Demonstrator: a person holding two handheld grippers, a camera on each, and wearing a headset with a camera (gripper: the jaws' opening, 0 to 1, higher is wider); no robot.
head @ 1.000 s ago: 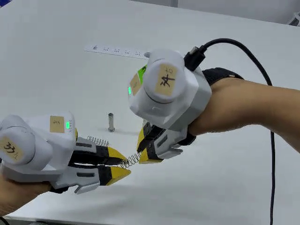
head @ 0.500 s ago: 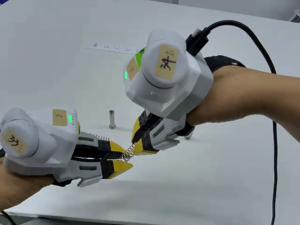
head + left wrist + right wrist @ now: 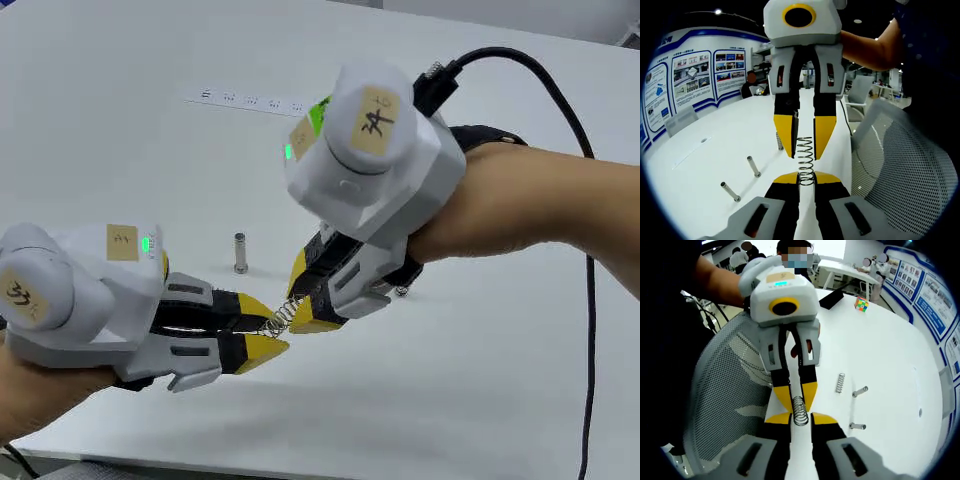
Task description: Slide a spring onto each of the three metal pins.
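I'm gripping one end of a spring [image 3: 805, 157] in the left tool [image 3: 805, 178], its yellow tips clenching on the coils, holding it in the air over the near edge of the bench [image 3: 120, 170]. The right tool [image 3: 803, 142] is facing it head-on, its jaws straddling the spring's other end; I cannot tell whether they are pinching it. Handwritten stickers [image 3: 372, 122] are reading "33" on the left tool and "34", plus a mark I can't make out, on the right. One pin [image 3: 240, 253] is standing upright toward the bench's middle, a loose spring [image 3: 840, 382] is lying near it, and a white power strip [image 3: 250, 100] is lying toward the far edge.
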